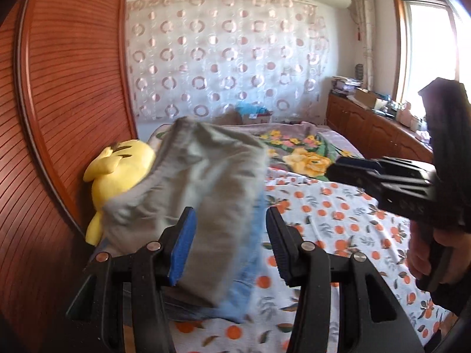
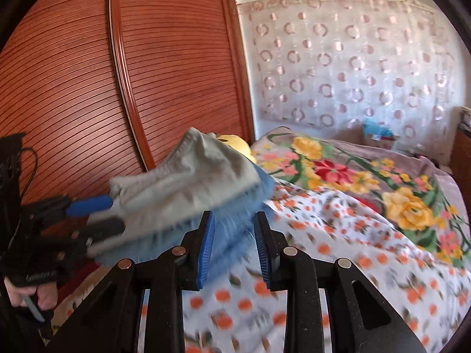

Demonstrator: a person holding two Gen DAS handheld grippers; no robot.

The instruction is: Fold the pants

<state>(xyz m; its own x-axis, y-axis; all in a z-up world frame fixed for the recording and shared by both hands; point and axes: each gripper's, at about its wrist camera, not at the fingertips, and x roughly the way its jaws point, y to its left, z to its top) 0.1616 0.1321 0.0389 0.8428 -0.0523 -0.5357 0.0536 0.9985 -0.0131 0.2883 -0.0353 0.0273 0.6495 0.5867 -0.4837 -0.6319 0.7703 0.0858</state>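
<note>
The pants (image 1: 206,176) are folded into a thick grey and blue bundle and are held up over the bed. My left gripper (image 1: 229,214) is shut on the bundle's near end, which fills the space between the blue pad and the black finger. In the right wrist view the left gripper (image 2: 100,217) clamps the pants (image 2: 182,182) from the left. My right gripper (image 2: 233,216) stands open; blue cloth shows beyond its tips. In the left wrist view the right gripper (image 1: 332,170) is off to the right, apart from the bundle.
A yellow plush toy (image 1: 117,170) leans against the slatted wooden wardrobe door (image 1: 73,88) on the left. The bed has an orange-print sheet (image 1: 338,220) and a floral blanket (image 1: 309,156). A wooden cabinet (image 1: 368,129) with clutter runs under the window.
</note>
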